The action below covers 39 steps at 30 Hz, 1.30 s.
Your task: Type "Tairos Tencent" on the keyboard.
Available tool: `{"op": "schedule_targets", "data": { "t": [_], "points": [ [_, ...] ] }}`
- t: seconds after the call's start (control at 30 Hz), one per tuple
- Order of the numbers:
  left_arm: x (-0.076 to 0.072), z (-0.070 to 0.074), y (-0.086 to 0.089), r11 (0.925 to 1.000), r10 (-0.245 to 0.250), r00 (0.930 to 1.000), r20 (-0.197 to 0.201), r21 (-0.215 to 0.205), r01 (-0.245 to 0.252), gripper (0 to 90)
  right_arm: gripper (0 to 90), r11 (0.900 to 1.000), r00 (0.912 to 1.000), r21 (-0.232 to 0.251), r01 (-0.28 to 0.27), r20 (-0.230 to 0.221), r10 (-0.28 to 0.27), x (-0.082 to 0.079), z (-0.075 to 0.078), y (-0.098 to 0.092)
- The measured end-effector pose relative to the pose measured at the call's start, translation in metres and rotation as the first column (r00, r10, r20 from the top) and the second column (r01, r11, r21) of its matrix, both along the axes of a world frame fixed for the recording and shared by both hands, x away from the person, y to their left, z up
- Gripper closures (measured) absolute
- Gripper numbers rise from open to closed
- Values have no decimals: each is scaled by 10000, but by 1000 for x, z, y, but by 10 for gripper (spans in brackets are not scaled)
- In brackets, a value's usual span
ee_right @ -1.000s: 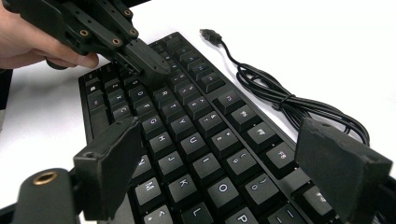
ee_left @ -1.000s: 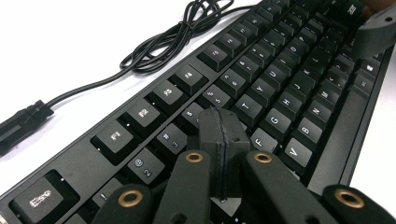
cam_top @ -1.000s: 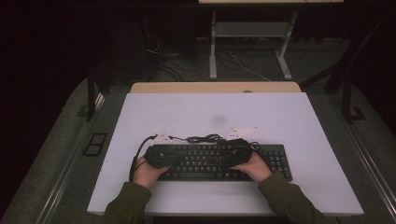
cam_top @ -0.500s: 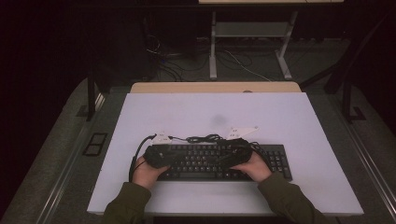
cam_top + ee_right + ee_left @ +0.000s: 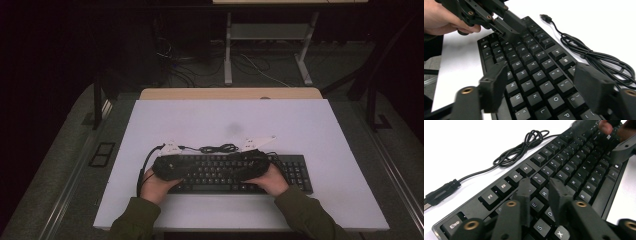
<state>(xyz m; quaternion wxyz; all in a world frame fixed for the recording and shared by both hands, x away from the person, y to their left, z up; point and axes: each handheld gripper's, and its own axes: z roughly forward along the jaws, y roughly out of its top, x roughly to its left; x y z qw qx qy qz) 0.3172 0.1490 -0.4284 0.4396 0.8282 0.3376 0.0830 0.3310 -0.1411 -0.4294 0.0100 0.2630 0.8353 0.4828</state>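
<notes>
nearest the person, both hands rest at the front of the white table (image 5: 320, 125), each bearing a gripper over a black keyboard (image 5: 292, 172). the left gripper (image 5: 540, 186) has just been opening: its jaws stand a narrow gap apart, with nothing clamped, tips hovering at or just on the keys around e and r; whether they press a key i cannot tell. the right gripper (image 5: 542, 82) has just been closing a little, yet its jaws remain wide apart, straddling the keys near h, j and u above the key tops, gripping nothing. the keyboard lies flat near the table's front edge, its long axis running left to right across the table, key rows facing the person, number pad at the right end. just behind it lies its black cable (image 5: 524, 147), bundled in loose loops on the bare table, with the usb plug (image 5: 439, 192) resting free off the keyboard's left end. in the right gripper view the left gripper sits over the far keys.
</notes>
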Motion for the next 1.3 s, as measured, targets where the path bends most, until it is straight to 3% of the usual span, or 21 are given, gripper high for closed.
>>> {"op": "schedule_targets", "data": {
  "t": [0.37, 0.73, 0.83, 1.3],
  "points": [
    [-3, 1, 0, 9999, 163, 9997, 177, -53, -162, 440, 594, 9987, 9985, 44, -512, -178, 513, -5, 0, 5],
    [-4, -1, -1, 10000, 47, 9997, 242, -40, -46, 324, 853, 9935, 9940, -443, -1050, -366, 1035, -11, -5, 16],
    [-4, -1, -1, 9999, 74, 9996, 266, -70, -72, 310, 890, 9914, 9923, -554, -1182, -429, 1159, -12, -6, 19],
    [-4, -2, 0, 9999, 152, 9994, 295, -76, -149, 289, 893, 9885, 9920, -925, -1200, -503, 1157, -14, -11, 28]
  ]
}}
